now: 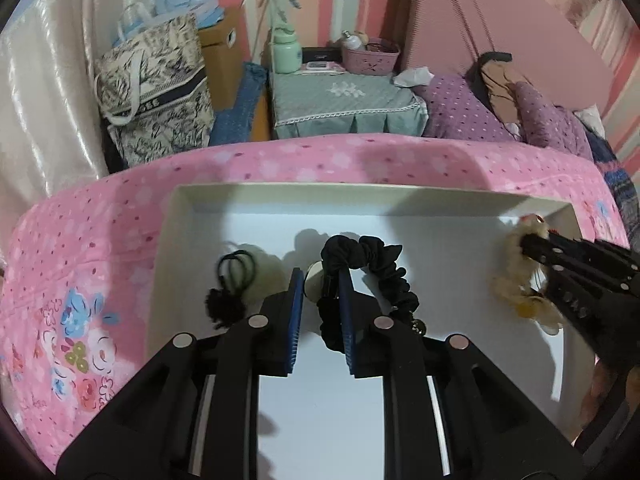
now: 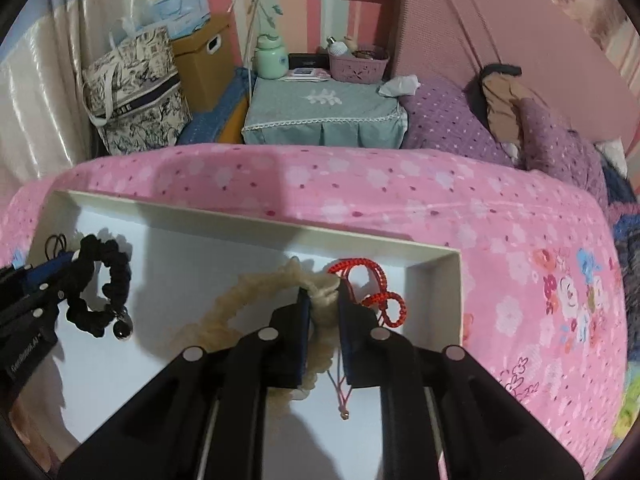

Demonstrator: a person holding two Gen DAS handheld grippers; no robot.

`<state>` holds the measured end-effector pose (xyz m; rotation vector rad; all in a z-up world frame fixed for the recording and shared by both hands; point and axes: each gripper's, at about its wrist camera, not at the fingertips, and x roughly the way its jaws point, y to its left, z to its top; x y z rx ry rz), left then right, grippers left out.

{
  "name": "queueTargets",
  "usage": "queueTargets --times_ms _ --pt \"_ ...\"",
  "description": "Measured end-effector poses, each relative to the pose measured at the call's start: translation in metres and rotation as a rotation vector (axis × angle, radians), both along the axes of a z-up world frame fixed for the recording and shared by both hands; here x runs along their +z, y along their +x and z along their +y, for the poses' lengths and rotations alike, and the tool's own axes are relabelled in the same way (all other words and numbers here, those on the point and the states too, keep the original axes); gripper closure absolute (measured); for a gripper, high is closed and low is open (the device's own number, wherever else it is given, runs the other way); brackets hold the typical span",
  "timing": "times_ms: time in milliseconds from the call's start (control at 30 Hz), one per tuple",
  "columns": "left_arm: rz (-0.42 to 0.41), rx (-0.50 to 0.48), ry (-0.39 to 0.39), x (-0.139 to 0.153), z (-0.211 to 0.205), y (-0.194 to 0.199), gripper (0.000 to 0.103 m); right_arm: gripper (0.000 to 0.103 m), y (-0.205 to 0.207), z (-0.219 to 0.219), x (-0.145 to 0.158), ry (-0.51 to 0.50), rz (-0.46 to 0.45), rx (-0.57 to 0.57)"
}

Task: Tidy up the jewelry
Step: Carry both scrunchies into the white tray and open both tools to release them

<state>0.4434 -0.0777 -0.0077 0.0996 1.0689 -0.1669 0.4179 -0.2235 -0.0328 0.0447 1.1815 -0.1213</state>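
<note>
A shallow white box [image 1: 280, 189] lies on the pink bed. My left gripper [image 1: 321, 276] hangs over the box's left part, shut on a black scrunchie [image 1: 380, 256] that loops over its right finger; a small dark charm [image 2: 122, 330] dangles from the scrunchie. Just left of it lie thin black hair ties with a pompom [image 1: 230, 280]. My right gripper [image 2: 323, 292] is over the right end of the box [image 2: 454, 280], shut on a fluffy cream scrunchie [image 2: 240, 296]. A red braided cord [image 2: 380, 296] lies just beyond its right finger.
The box sits on a pink floral bedspread [image 2: 440, 200]. Beyond the bed stand a nightstand with a green cover [image 1: 344, 100], a patterned tote bag [image 1: 156, 88] and a brown carton [image 2: 204, 52]. Purple dotted pillows [image 2: 452, 120] lie against the pink headboard at the right.
</note>
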Motion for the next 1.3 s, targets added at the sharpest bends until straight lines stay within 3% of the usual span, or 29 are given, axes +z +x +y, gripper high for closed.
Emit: queueTargets --times_ms 167,300,367,400,433,500,667,867,1033,1300 --pt "-0.010 -0.019 0.051 -0.007 -0.015 -0.004 0.086 0.088 0.000 0.000 0.001 -0.005 -0.003 -0.004" --pt "-0.002 -0.007 0.047 -0.011 -0.012 -0.003 0.081 0.067 -0.003 -0.006 0.002 0.015 0.005 -0.036" --pt "0.006 -0.007 0.032 -0.011 -0.010 -0.004 0.072 0.064 -0.006 -0.009 0.003 0.027 0.006 -0.048" --pt "0.010 -0.005 0.026 -0.012 -0.012 -0.004 0.061 0.063 -0.008 -0.011 0.005 0.034 0.007 -0.053" --pt "0.012 -0.002 0.018 -0.011 -0.010 -0.006 0.050 0.058 -0.010 -0.012 0.006 0.038 0.009 -0.055" --pt "-0.003 0.002 0.014 -0.008 -0.006 -0.013 0.040 0.048 -0.015 -0.014 0.009 0.040 0.013 -0.062" --pt "-0.018 -0.004 -0.001 0.007 0.005 -0.036 0.030 0.043 -0.037 -0.020 0.020 0.055 0.014 -0.055" --pt "-0.096 0.005 0.020 0.038 0.022 -0.075 0.012 0.026 -0.058 -0.029 0.044 0.088 -0.035 -0.069" --pt "-0.096 0.016 0.040 0.044 0.038 -0.103 0.011 0.026 -0.065 -0.034 0.039 0.131 0.023 -0.087" --pt "-0.085 0.022 0.023 0.041 0.057 -0.136 0.011 0.026 -0.092 -0.039 0.046 0.142 0.019 -0.088"
